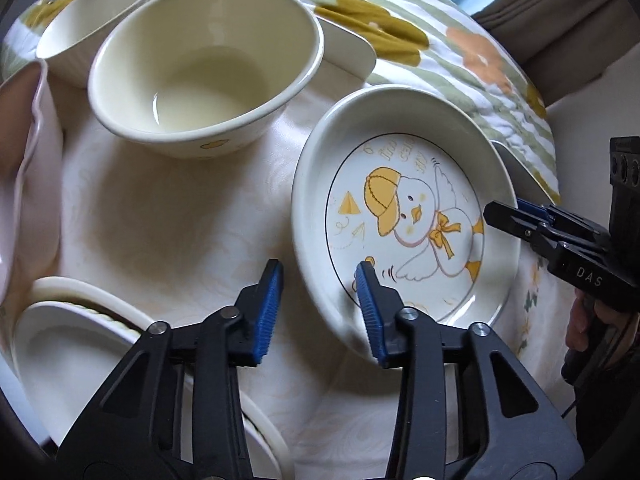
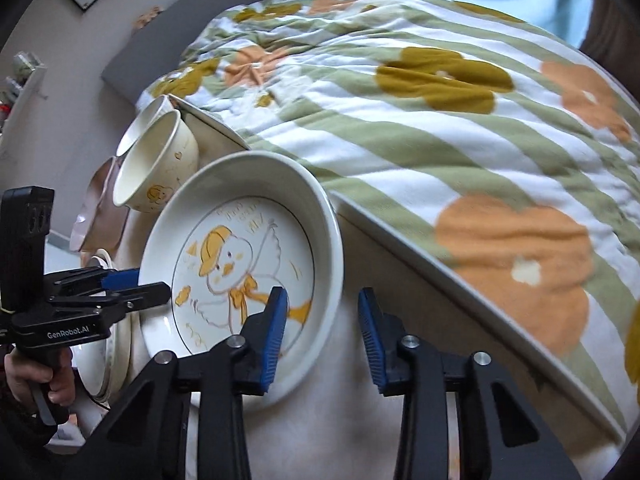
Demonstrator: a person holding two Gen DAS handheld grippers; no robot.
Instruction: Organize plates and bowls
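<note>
Far left on your table sit a pink dish (image 1: 24, 168) and stacked plates (image 1: 72, 344), with two cream bowls (image 1: 200, 68) behind them. Your left gripper (image 1: 318, 284) is spread wide, straddling the near rim of the duck plate (image 1: 404, 208), gripping nothing. Your right gripper (image 2: 322, 314) straddles the opposite rim, likewise released. A floral quilt (image 2: 460, 128) lies beyond.

Probably home bedroom — floral quilt (image 2: 460, 128)
</note>
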